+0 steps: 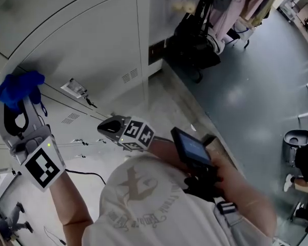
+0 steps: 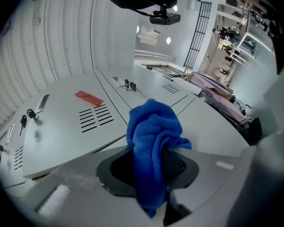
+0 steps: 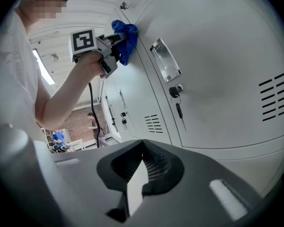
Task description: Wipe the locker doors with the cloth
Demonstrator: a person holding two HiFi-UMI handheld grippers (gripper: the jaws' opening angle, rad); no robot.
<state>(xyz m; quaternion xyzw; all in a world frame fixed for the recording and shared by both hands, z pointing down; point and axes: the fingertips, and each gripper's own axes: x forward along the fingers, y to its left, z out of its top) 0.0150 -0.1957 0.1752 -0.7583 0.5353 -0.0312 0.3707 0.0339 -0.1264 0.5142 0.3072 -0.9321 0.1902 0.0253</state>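
Our left gripper (image 2: pixel 150 167) is clamped on the blue cloth (image 2: pixel 151 131), which bunches up out of the jaws. We hold the cloth against a grey locker door (image 3: pixel 217 56) at its handle-side edge, above the recessed handle (image 3: pixel 165 60). Below the handle a key (image 3: pixel 179 109) hangs in the lock, and vent slots (image 3: pixel 274 98) sit near the door's far edge. Our right gripper (image 3: pixel 142 167) is closed on nothing, apart from the doors.
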